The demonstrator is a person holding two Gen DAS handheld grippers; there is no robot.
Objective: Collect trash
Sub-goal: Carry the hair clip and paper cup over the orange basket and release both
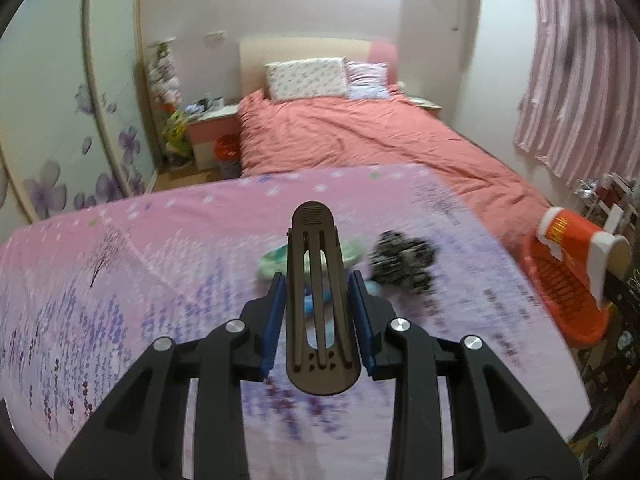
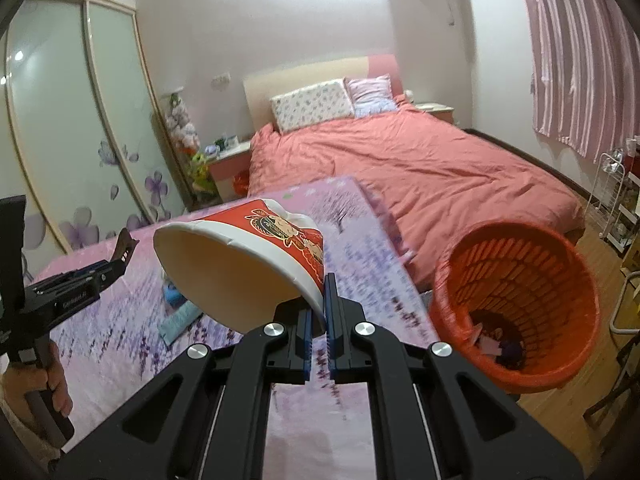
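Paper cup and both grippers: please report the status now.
Right gripper shut on paper cup rim, beside orange basket. Left gripper shut on brown clip. Nothing between cup and basket.

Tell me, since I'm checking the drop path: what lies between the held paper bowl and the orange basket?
In the right wrist view, only the floral tablecloth's edge lies between the paper bowl and the orange basket.

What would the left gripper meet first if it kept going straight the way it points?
Probably the pale green wrapper lying on the purple cloth, just past the brown clip the left gripper holds. Depth is blurred; the dark crumpled item sits off to the right.
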